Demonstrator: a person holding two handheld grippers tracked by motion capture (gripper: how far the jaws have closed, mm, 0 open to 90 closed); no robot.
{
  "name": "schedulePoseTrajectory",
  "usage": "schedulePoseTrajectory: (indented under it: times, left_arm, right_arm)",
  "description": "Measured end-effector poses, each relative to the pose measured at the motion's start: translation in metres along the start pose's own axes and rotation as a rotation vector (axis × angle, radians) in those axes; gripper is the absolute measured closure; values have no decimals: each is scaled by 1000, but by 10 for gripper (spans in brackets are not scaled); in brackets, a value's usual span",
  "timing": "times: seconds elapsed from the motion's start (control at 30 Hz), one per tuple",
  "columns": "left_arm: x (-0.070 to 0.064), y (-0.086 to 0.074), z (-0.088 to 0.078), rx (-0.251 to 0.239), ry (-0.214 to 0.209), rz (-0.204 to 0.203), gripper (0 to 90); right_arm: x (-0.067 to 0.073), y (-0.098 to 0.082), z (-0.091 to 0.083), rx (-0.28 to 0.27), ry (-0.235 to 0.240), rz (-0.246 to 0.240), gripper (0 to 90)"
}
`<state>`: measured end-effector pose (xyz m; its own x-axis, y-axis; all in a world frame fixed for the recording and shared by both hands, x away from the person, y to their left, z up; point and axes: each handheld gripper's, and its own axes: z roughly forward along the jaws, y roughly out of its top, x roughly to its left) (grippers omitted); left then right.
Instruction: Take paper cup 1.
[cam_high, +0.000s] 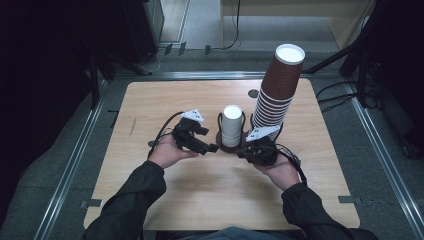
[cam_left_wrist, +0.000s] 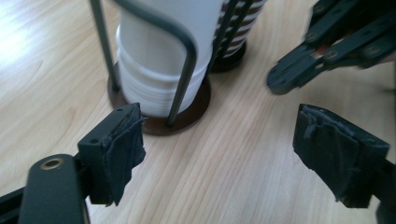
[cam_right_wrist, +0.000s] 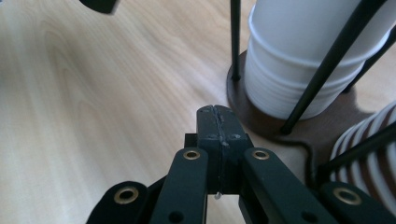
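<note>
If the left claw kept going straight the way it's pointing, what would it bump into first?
Probably the round dark-brown base of the black wire holder around the stack of white paper cups. The open left claw points at bare wooden table just right of it, so depth is hard to judge.

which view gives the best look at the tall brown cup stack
The high view: the tall brown cup stack shows whole there, leaning from base to white top at the table's far right. The left gripper view catches just its striped foot behind the white cups; the right gripper view catches a striped edge.
</note>
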<state>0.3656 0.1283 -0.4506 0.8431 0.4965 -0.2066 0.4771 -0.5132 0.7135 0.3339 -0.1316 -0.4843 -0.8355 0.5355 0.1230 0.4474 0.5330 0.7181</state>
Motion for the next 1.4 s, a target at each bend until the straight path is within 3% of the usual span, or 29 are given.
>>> schedulePoseTrajectory:
  times: [0.1, 0.2, 0.23, 0.33, 0.53, 0.6, 0.77, 1.0, 1.4]
  left_arm:
    - [3, 14, -1, 10, 8, 18, 168]
    - [6, 21, 0, 16, 8, 31, 168]
    - [9, 27, 0, 12, 13, 26, 170]
    - [11, 34, -1, 5, 8, 47, 254]
    - [15, 55, 3, 34, 12, 73, 231]
    - [16, 58, 3, 35, 11, 76, 225]
    - [20, 67, 5, 24, 3, 77, 205]
    - [19, 77, 13, 44, 1, 99, 204]
    - [18, 87, 24, 56, 10, 123, 225]
  right_arm:
    - [-4, 3, 7, -18, -47, 19, 900]
    - [-4, 3, 9, -30, -61, 45, 900]
    - [-5, 4, 12, -33, -47, 86, 900]
    - [-5, 5, 15, -23, -54, 82, 900]
    - [-5, 8, 23, -13, -93, 101, 900]
    - [-5, 9, 25, -7, -80, 115, 900]
    - [-4, 14, 30, -27, -125, 134, 900]
    - [-1, 18, 34, -44, -171, 114, 900]
    - [0, 18, 41, -34, -185, 91, 900]
